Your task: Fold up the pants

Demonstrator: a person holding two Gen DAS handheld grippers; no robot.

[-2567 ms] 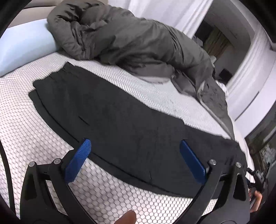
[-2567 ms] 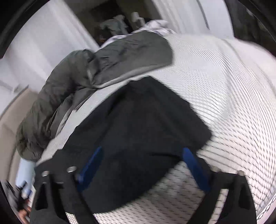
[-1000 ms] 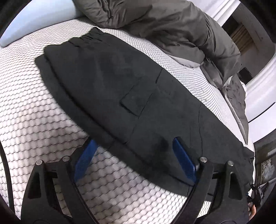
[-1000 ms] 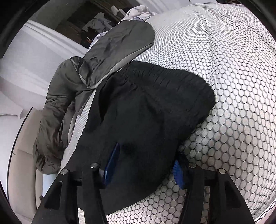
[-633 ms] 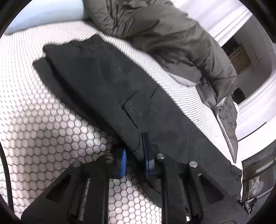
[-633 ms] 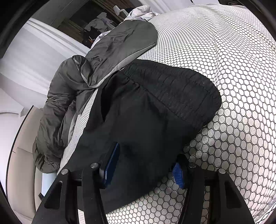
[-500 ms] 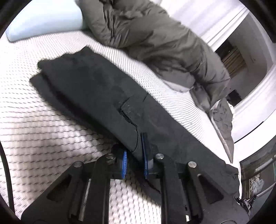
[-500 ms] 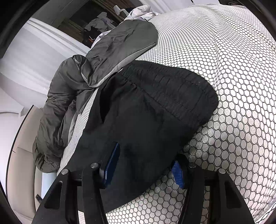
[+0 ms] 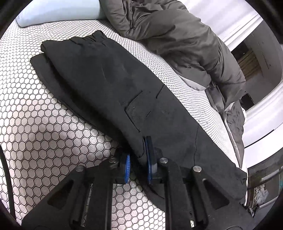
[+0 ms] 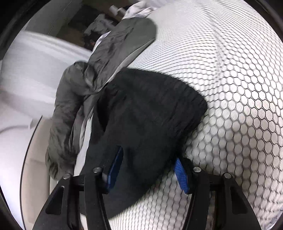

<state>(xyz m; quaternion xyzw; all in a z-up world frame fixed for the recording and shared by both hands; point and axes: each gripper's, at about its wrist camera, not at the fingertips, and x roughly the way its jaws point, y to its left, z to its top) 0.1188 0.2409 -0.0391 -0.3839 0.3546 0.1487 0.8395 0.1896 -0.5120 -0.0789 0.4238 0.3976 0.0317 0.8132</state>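
On the mattress (image 9: 44, 123), white w/ a black honeycomb print, the left wrist view shows the black pants (image 9: 109, 83) lying flat and long, running from the far left part of the bed diagonally toward the near right edge. Gathered waistband at the far end; a lower layer sticks out along the near side as a thin dark margin. A patch pocket shows mid-length. Left gripper (image 9: 138, 159) is clamped on the pants' near edge, blue pads nearly together w/ a fold of fabric pinched between them. Behind the pants, a rumpled grey duvet (image 9: 176, 39) is heaped along the far side; a pale blue pillow (image 9: 58, 10) sits at the far left corner. No containers in sight.

Right wrist view, somewhat blurred: the pants' elastic end (image 10: 150, 109) lies rounded on the mattress (image 10: 238, 106), ribbed band facing away. Right gripper (image 10: 148, 169) straddles the cloth's near edge, jaws closing, fabric between the blue pads; can't tell if they press yet. Grey duvet (image 10: 113, 53) touches the pants at the far left.
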